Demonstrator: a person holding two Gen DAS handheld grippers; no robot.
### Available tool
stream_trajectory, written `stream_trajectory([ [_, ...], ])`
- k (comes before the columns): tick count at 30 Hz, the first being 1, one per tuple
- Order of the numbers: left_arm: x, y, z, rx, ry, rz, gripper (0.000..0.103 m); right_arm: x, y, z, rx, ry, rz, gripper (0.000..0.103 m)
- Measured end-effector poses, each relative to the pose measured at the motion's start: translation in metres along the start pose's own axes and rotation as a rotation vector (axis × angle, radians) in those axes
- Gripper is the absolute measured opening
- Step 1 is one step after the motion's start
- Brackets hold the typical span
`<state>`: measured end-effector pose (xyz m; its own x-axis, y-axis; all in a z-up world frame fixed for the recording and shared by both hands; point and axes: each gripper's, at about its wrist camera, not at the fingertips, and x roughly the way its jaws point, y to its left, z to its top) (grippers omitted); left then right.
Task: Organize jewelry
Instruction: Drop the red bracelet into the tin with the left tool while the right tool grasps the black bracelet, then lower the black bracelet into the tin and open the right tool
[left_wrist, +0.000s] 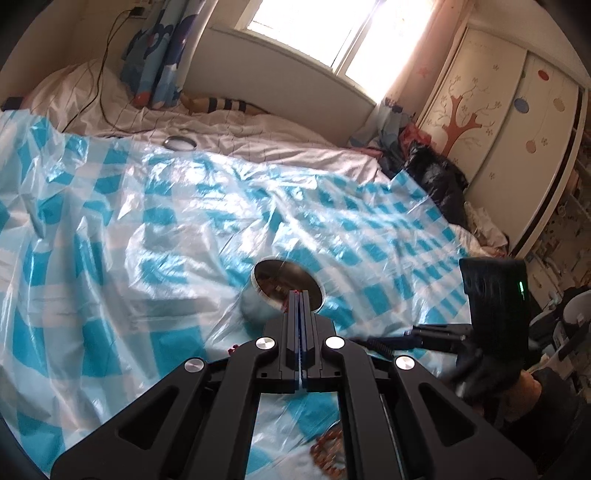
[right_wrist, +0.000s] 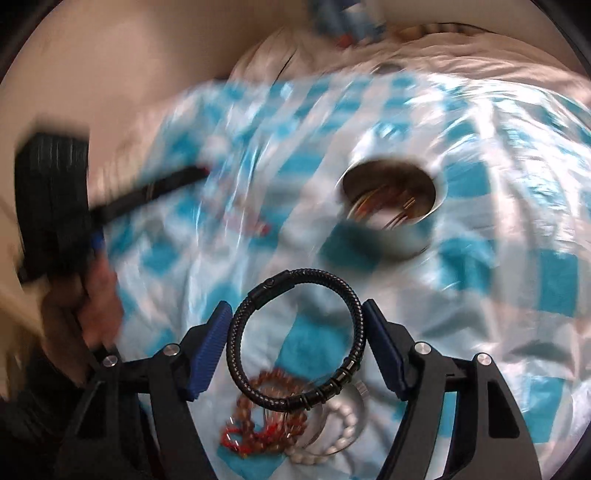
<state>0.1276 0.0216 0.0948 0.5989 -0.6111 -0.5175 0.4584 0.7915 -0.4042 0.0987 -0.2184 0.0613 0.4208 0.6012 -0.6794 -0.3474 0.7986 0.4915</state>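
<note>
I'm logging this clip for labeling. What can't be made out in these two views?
- Right wrist view: contents of the metal tin, motion-blurred.
- Right wrist view: jewelry pile, partly covered by the black bracelet.
- Left wrist view: whether the shut left gripper pinches anything; too small.
- Left wrist view: beaded bracelet, hidden by gripper frame.

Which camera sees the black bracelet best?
The right wrist view: the black bracelet sits sharp and whole between the right gripper's jaws. The left wrist view doesn't show it.

Black braided bracelet (right_wrist: 297, 341) held upright between the right hand-held gripper (right_wrist: 297, 341) pads, beaded bracelets (right_wrist: 295, 424) heaped beneath it, round metal tin (right_wrist: 391, 206) of jewelry lying ahead
</note>
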Motion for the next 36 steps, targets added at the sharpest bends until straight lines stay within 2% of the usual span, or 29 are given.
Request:
stream_trajectory([
  [3, 0.005, -0.009, 0.013, -0.002, -0.030, -0.030, 0.000, -0.022, -0.035, 0.016, 0.190, -0.105, 0.088, 0.070],
  [5, 0.011, -0.015, 0.021, -0.009, -0.052, -0.058, 0.000, -0.025, -0.056, 0.023, 0.301, -0.140, 0.159, 0.070],
  [8, 0.022, -0.022, 0.030, -0.030, -0.075, -0.095, 0.000, -0.020, -0.082, 0.026, 0.442, -0.168, 0.237, 0.070],
  [13, 0.049, -0.022, 0.037, -0.100, -0.095, -0.155, 0.000, -0.003, -0.108, 0.028, 0.571, -0.188, 0.329, 0.071],
  [16, 0.071, -0.023, 0.034, -0.112, -0.065, -0.164, 0.000, 0.005, -0.114, 0.031, 0.592, -0.204, 0.370, 0.071],
  [18, 0.084, -0.020, 0.029, -0.112, -0.029, -0.143, 0.001, 0.013, -0.120, 0.031, 0.639, -0.210, 0.375, 0.071],
  [20, 0.102, -0.012, 0.023, -0.138, 0.052, -0.104, 0.003, 0.022, -0.121, 0.036, 0.663, -0.218, 0.406, 0.071],
  [23, 0.109, -0.002, 0.017, -0.176, 0.090, -0.049, 0.008, 0.029, -0.117, 0.042, 0.660, -0.238, 0.398, 0.071],
  [25, 0.107, 0.000, 0.017, -0.178, 0.087, -0.025, 0.014, 0.034, -0.113, 0.047, 0.650, -0.236, 0.402, 0.071],
  [28, 0.095, 0.003, 0.019, -0.179, 0.057, 0.002, 0.023, 0.033, -0.103, 0.054, 0.584, -0.254, 0.341, 0.072],
  [31, 0.081, 0.009, 0.019, -0.202, 0.026, 0.047, 0.030, 0.040, -0.094, 0.063, 0.519, -0.239, 0.245, 0.079],
  [32, 0.077, 0.012, 0.018, -0.218, 0.018, 0.057, 0.032, 0.044, -0.091, 0.064, 0.499, -0.224, 0.205, 0.090],
  [34, 0.070, 0.018, 0.017, -0.250, 0.012, 0.068, 0.038, 0.050, -0.088, 0.065, 0.486, -0.207, 0.172, 0.090],
  [36, 0.065, 0.022, 0.016, -0.263, 0.015, 0.072, 0.039, 0.049, -0.088, 0.065, 0.492, -0.208, 0.172, 0.090],
])
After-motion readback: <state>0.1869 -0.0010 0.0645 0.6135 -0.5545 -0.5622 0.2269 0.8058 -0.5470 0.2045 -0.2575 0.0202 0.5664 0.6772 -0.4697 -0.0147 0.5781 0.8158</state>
